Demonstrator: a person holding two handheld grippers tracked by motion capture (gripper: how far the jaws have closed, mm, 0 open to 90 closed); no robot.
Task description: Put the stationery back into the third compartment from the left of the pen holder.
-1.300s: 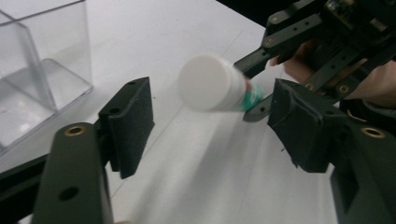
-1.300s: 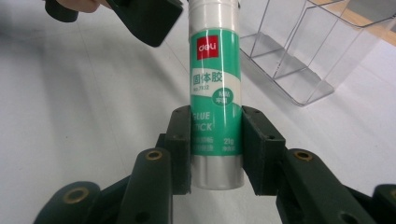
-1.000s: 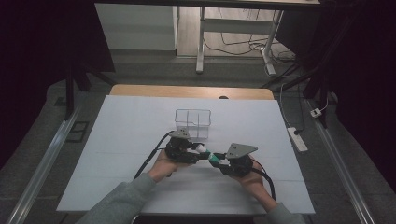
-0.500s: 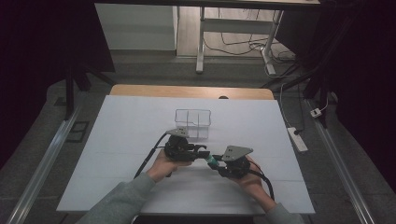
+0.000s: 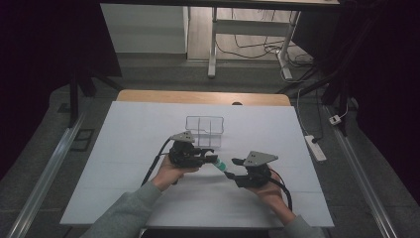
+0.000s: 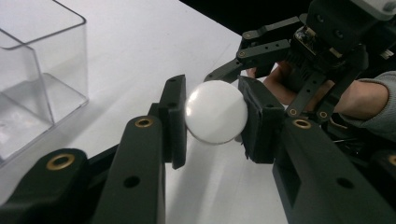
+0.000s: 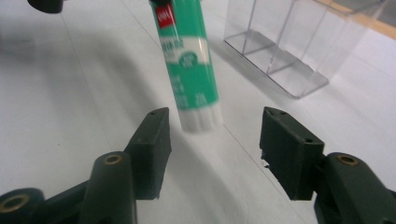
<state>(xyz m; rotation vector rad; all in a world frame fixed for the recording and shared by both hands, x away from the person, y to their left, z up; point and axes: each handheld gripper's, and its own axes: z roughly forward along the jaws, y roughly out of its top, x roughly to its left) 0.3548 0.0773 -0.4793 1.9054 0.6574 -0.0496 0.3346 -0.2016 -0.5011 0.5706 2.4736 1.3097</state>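
Right now the handover is nearly done, by my reading. Starting at my left: my left gripper [image 5: 205,157] sits just in front of the clear plastic organiser box [image 5: 204,130], which stands a little back from the middle of the white table [image 5: 124,148], toward its far edge. Its jaws are partly closed and clamped on the green-and-white glue stick [image 6: 215,111]; in the left gripper view both pads press on the stick's round white end, one from each side. In the high view the stick [image 5: 218,163] juts out from those jaws toward my right hand, lifted off the table top and roughly level.

Moving right, my right gripper [image 5: 233,174] is near the middle of the table, a short way in from the near edge. Its jaws have just been opening and now stand about half apart; in the right gripper view the white end of the stick [image 7: 189,70] hangs between and just beyond the pads, and neither pad touches it.

So the stick is carried by my left alone. Next, I judge, my right must back straight off without brushing the stick, and my left must swing toward the box, tip the stick upright over one compartment and lower it before letting go. Tilting too early could catch the box rim.
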